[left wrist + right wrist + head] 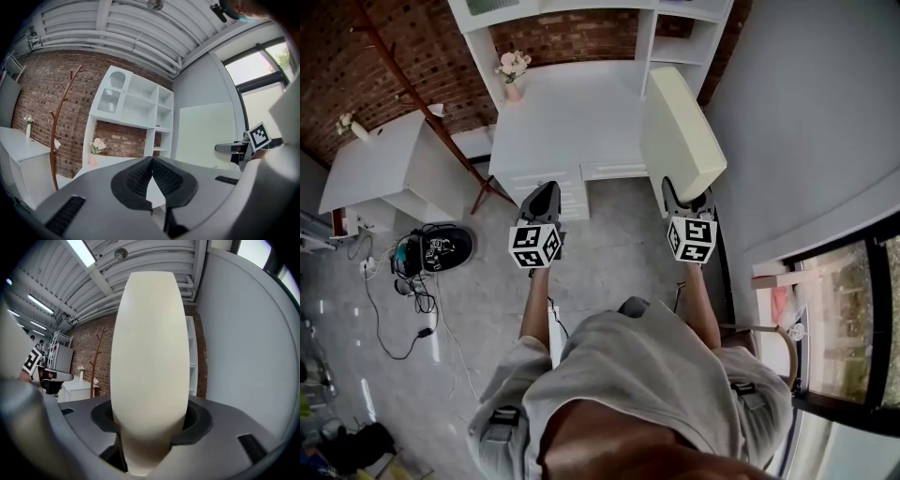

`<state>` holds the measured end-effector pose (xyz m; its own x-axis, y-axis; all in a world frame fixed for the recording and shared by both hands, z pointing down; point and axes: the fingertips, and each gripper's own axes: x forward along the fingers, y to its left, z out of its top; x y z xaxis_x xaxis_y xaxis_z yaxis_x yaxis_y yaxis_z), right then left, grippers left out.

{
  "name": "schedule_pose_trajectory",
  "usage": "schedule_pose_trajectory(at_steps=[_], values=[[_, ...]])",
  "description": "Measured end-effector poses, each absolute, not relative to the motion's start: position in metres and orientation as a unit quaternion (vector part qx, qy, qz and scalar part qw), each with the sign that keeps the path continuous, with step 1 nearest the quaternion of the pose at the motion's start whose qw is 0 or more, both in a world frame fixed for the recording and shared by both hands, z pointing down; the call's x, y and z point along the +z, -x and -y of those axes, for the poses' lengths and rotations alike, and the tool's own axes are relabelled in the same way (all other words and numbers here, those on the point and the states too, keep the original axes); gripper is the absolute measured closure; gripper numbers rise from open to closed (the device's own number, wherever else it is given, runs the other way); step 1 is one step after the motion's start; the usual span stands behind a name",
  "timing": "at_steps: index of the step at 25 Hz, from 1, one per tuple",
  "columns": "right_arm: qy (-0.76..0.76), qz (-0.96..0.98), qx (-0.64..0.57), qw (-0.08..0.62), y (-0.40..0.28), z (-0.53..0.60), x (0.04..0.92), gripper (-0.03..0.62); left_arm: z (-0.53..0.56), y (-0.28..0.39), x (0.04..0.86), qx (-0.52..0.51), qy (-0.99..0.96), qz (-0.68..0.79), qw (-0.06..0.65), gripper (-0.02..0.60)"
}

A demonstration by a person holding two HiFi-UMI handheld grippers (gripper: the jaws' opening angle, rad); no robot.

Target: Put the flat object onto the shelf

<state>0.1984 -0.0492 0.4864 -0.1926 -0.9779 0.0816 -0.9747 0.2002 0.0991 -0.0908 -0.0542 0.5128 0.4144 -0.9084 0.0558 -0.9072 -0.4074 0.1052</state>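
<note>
One slab-like flat object (679,131) clamped by lower end between right gripper (688,201) jaws, held aloft, short of shelf (673,49). Left gripper (541,201) pinched closed, empty. Risks: tall slab levering, slipping in one-end grip; top edge clipping shelf upright on insertion

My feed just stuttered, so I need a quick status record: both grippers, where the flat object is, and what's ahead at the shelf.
left gripper: jaws together, nothing between them
right gripper: closed on the lower end of the flat cream pad
flat cream pad: carried on end, in front of the right side of the white shelf unit
white shelf unit: straight ahead, against the brick wall
desk top: flower vase stands at its back left
task status: pad not yet on a shelf
</note>
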Motion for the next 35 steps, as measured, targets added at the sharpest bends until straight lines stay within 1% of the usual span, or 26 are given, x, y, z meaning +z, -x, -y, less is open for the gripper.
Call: schedule_pose_trajectory(at_steps=[9,15,23,35], values=[[-0.630,0.774,-0.004,0.066,-0.196,0.066,0.499,0.319,0.067,0.093,0.528,0.002,-0.836,0.544,0.070,0.566],[-0.629,0.775,-0.004,0.063,-0.194,0.099,0.504,0.319,0.098,0.095,0.532,0.004,-0.834,0.547,0.068,0.566],[-0.621,0.782,-0.006,0.052,-0.191,0.172,0.501,0.321,0.169,0.096,0.527,0.003,-0.831,0.553,0.062,0.566],[-0.609,0.791,-0.009,0.057,-0.197,0.308,0.485,0.321,0.301,0.081,0.511,0.002,-0.827,0.558,0.067,0.566]])
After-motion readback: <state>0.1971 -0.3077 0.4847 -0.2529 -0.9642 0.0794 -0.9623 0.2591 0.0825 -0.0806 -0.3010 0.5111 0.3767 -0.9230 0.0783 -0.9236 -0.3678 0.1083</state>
